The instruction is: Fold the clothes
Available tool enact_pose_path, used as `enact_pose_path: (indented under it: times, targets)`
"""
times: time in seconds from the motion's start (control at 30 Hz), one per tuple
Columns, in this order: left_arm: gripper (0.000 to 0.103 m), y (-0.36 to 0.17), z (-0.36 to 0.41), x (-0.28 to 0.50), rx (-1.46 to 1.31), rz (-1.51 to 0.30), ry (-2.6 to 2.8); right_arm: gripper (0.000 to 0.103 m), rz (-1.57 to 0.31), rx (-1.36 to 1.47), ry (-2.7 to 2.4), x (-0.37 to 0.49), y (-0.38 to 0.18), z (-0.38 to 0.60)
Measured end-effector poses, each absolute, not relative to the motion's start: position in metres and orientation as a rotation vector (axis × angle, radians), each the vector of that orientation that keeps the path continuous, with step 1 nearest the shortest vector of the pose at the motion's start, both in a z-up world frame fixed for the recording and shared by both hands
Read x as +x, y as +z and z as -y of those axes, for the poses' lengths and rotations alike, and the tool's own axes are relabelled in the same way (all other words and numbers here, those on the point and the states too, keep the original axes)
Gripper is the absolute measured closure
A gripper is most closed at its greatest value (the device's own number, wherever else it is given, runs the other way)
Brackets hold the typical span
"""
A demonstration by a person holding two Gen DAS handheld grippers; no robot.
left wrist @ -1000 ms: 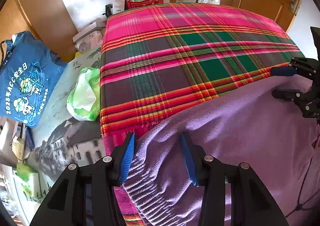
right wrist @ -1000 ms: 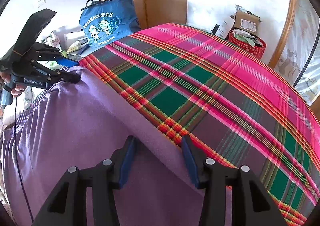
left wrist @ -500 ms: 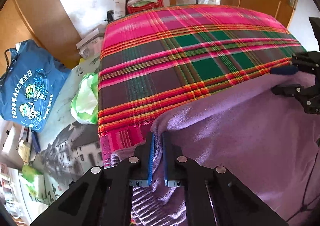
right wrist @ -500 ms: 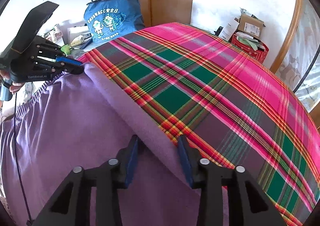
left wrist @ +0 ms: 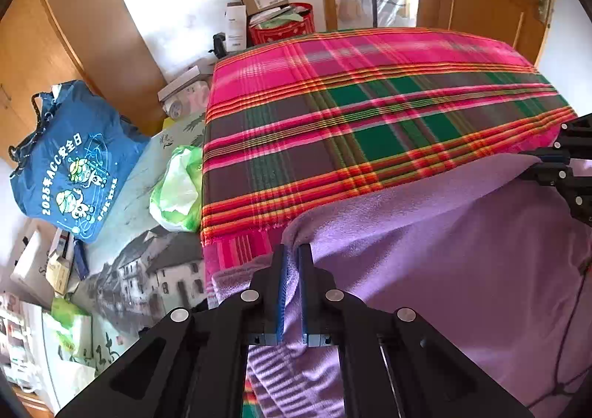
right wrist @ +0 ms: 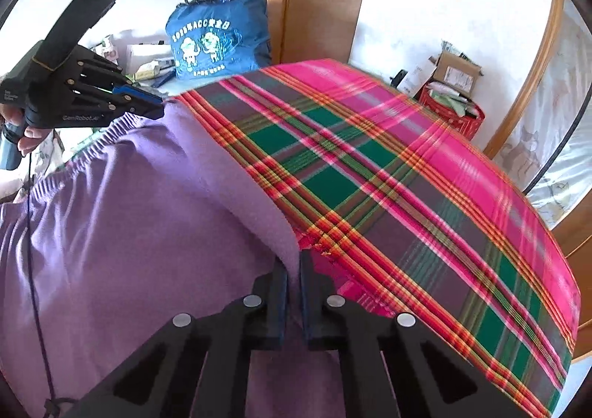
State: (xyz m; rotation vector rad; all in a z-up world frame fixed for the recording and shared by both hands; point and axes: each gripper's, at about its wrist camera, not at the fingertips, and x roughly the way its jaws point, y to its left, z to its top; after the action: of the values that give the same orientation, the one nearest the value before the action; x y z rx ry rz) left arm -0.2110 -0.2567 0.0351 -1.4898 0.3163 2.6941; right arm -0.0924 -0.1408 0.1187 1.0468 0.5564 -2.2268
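A purple fleece garment (left wrist: 444,262) with a ribbed elastic band lies over the near edge of the bed, on a pink, green and red plaid blanket (left wrist: 351,114). My left gripper (left wrist: 291,262) is shut on the garment's left corner, by the ribbed band. In the right wrist view the same purple garment (right wrist: 129,218) fills the lower left, and my right gripper (right wrist: 293,270) is shut on its far-edge corner. The left gripper (right wrist: 148,105) shows at the upper left of that view, pinching the cloth. The right gripper (left wrist: 551,159) shows at the right edge of the left wrist view.
A blue printed tote bag (left wrist: 70,162) and a green plastic bag (left wrist: 177,188) lie left of the bed. Boxes and a red basket (left wrist: 281,26) stand by the far wall. Wooden wardrobe doors (right wrist: 281,0) rise behind. A dark cord (right wrist: 33,240) hangs across the garment.
Both grippers closed onto the garment's far edge, the left first, the right after. The pinched edge has lifted slightly off the plaid blanket.
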Motion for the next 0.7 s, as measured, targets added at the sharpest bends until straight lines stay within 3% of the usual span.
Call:
enact_pose_path:
  times: [0.7]
  targets:
    - [0.099,0.088,0.241,-0.143,-1.363,-0.349,2.787,0.097,-0.613,0.959,-2.319,-0.015,0.170,0.137]
